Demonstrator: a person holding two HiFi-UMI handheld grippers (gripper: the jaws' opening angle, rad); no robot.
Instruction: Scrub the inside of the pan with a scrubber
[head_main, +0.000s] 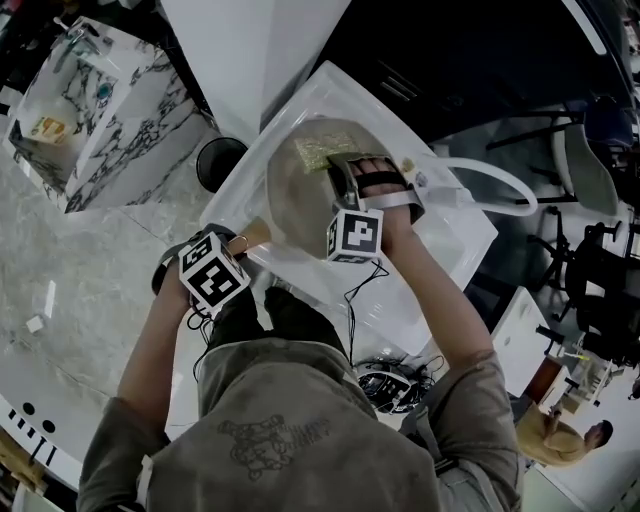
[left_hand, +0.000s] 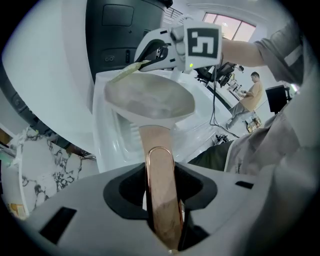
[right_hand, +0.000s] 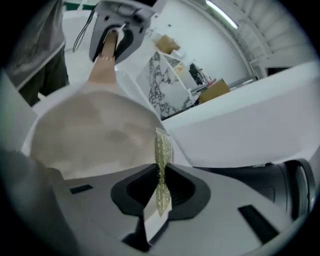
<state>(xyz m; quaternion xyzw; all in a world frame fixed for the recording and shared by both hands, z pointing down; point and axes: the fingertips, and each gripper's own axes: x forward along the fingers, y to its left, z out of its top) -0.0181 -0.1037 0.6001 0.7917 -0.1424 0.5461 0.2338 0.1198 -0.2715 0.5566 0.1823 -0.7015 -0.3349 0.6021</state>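
A beige pan (head_main: 295, 205) is tilted over the white sink (head_main: 455, 235). My left gripper (head_main: 243, 241) is shut on the pan's copper-coloured handle (left_hand: 161, 192), which runs up between the jaws to the pan bowl (left_hand: 150, 100). My right gripper (head_main: 338, 168) is over the pan's far rim, shut on a thin yellow-green scrubber (head_main: 322, 150). In the right gripper view the scrubber (right_hand: 162, 172) stands edge-on between the jaws, next to the pan's inside (right_hand: 90, 135). The left gripper (right_hand: 113, 36) shows at the far end of the handle (right_hand: 102, 70).
A round black bin (head_main: 220, 160) stands left of the sink. A marble-patterned counter (head_main: 110, 110) is at the upper left. A white hose (head_main: 500, 190) curves at the sink's right. Cables (head_main: 390, 385) lie near my legs. A person (head_main: 565, 435) sits at the lower right.
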